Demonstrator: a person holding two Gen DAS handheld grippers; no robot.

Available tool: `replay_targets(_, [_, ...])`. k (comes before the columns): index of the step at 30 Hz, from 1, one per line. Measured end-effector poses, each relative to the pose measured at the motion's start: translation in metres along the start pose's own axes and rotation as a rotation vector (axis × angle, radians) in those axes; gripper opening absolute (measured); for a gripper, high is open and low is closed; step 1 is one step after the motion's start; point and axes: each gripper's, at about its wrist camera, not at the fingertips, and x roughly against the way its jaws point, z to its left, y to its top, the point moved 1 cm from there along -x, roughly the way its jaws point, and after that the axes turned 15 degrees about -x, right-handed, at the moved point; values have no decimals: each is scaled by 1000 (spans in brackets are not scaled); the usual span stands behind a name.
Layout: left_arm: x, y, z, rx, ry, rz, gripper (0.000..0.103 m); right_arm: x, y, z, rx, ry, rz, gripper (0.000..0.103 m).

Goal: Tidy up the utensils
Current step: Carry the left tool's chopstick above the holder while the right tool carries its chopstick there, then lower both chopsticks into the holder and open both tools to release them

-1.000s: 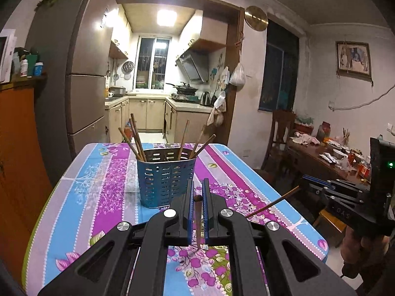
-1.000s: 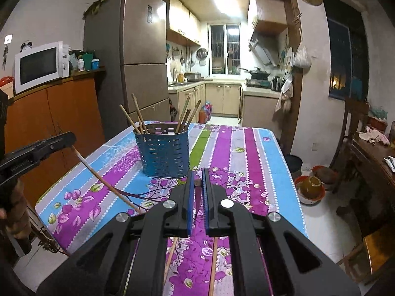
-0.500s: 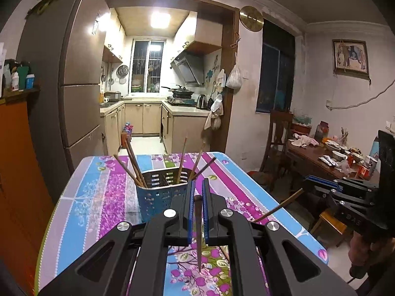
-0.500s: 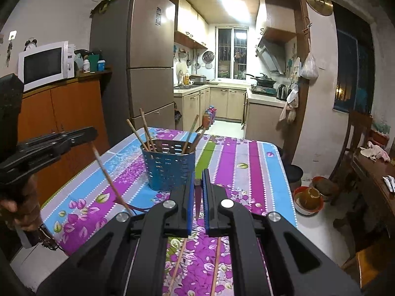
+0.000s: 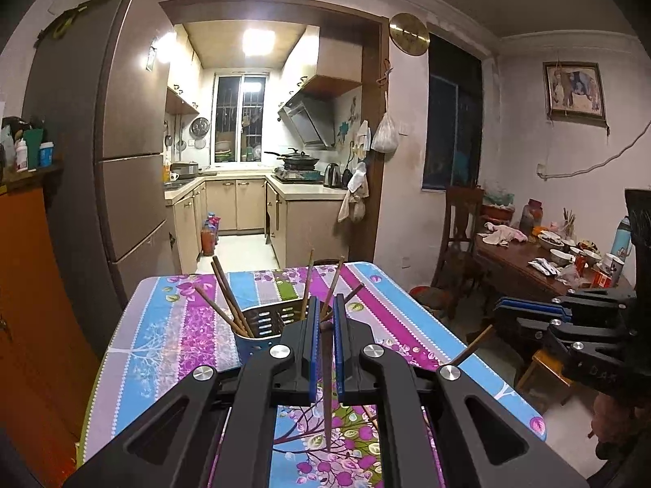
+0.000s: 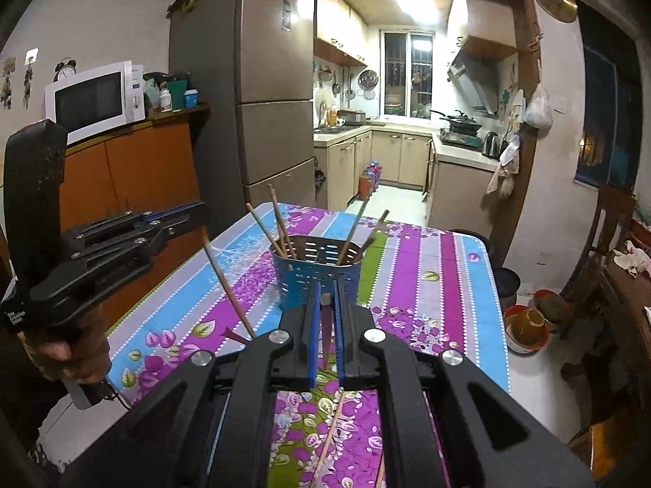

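So two chopsticks are up in the air right now, one per gripper. One chopstick (image 5: pixel 326 382) is pinched between the blue pads of the left gripper (image 5: pixel 324 325), hanging nearly straight down with its tip just above the tablecloth (image 5: pixel 171 333). Seen from the right wrist, that same stick slants down from the left gripper (image 6: pixel 191 213) toward the table. The other chopstick (image 6: pixel 326 325) is clamped in the right gripper (image 6: pixel 324 305), jaws fully closed on it, thick end poking up between the pads and the rest pointing down.

Step in hand, as judged: carry phase. Both sticks are lifted clear of the table and not yet dropped into the basket (image 6: pixel 315 270).

The basket is blue, perforated, sitting mid-table with about five chopsticks already leaned inside it. From the left wrist its rim (image 5: pixel 264 317) is seen just beyond and slightly left of the pads; from the right wrist it sits right ahead of the pads, close but not touching.

Next move, probably: each stick has to be brought over the basket opening, tip lined up inside the rim, then let go. The leaning sticks crowd the opening, so a free gap needs to be picked or things could get knocked.

At least two loose chopsticks (image 6: pixel 329 435) are left lying on the cloth under the right gripper, so more trips are likely needed.
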Motion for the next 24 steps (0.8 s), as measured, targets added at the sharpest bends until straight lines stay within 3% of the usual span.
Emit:
replay_targets(15, [4, 20, 11, -33, 38, -9, 7, -22, 37, 24, -38, 58, 125, 5])
replay_targets(24, [4, 97, 43, -20, 69, -75, 7, -14, 112, 27, -61, 37, 42, 5])
